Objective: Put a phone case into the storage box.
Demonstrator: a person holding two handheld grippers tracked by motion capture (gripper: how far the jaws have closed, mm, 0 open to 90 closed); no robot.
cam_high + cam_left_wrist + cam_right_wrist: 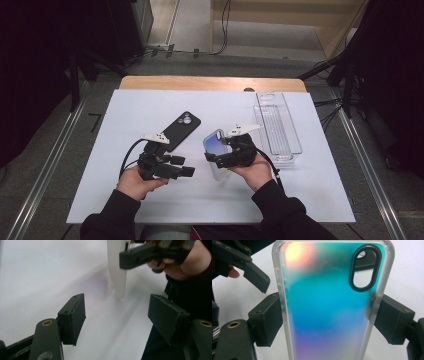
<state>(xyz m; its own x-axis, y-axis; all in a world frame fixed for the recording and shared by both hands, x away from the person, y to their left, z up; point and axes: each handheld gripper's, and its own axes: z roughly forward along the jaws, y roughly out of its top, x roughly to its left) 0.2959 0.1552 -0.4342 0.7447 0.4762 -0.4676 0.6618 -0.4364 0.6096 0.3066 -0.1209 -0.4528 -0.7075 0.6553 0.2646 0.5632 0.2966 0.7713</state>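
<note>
My right gripper [216, 159] is shut on an iridescent blue phone case [216, 145] with a clear rim, holding it upright on its edge over the white mat. In the right gripper view the phone case [329, 305] stands between both pads, its oval camera cutout at the upper right. My left gripper [185, 166] stands open just left of the case, nothing between its jaws. In the left gripper view the case's edge [117, 267] rises ahead, pinched by the right gripper [140, 253]. A black phone [180, 130] lies flat on the mat beyond the left gripper.
A clear plastic tray [277, 125] lies lengthwise at the mat's right side. The white mat [150, 200] covers a wooden table [210, 82]. Dark equipment and cables stand on the floor around the table.
</note>
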